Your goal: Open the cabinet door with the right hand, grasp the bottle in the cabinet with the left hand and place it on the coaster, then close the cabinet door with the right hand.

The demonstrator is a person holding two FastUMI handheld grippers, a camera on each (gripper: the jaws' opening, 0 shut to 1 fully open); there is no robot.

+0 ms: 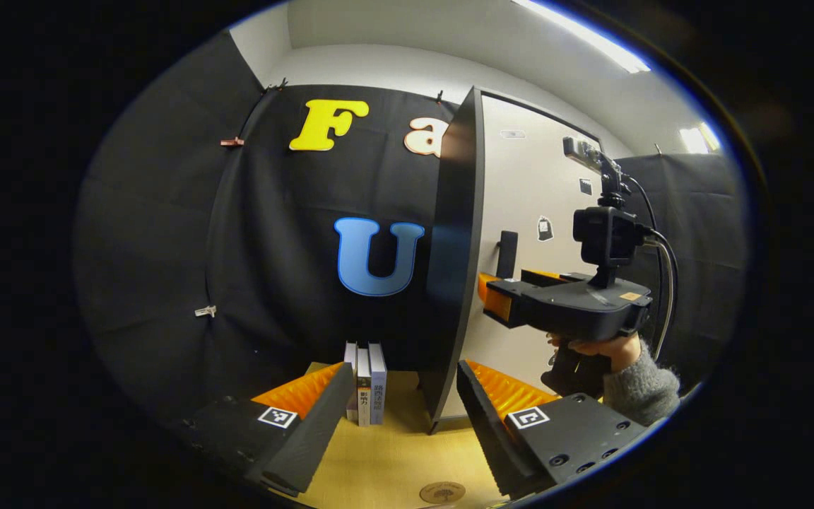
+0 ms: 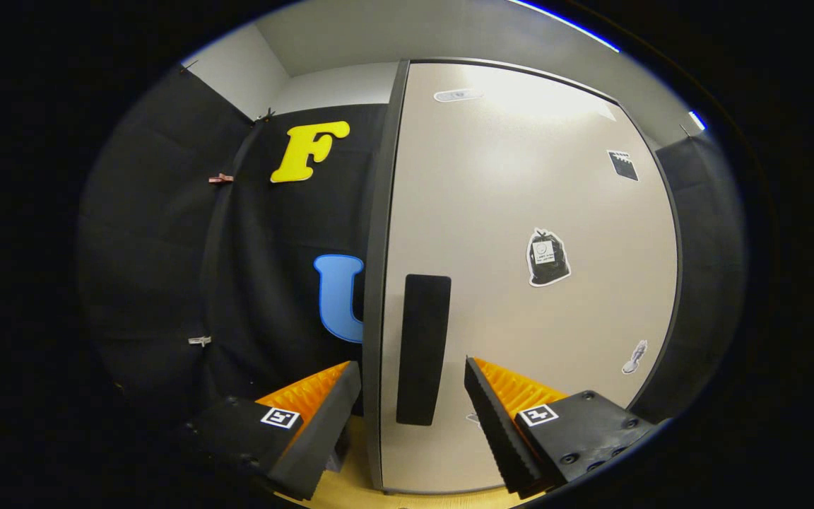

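The cabinet door [image 2: 527, 283] looks closed or all but closed, though the fisheye bend makes that hard to judge. Its upright dark handle [image 2: 422, 350] stands at twelve o'clock from the right claw [image 2: 413, 417], between the jaws, which are spread wide and grip nothing. So the opening step is about to begin; fetching the bottle, setting it down and shutting the door all remain.

In the left gripper view the right claw [image 1: 502, 283], held by a hand [image 1: 608, 348] in a grey sleeve, points at the handle [image 1: 506, 254]. The left claw [image 1: 405, 417] is also wide and empty, hanging over the desk [image 1: 393, 459]. A round coaster [image 1: 442, 492] lies on the desk at five o'clock from it, and a few books [image 1: 366, 385] stand upright at eleven o'clock.

The bottle is presumably behind the door; its place and lean cannot be told. The handle's long axis runs vertically, along the door's left edge.
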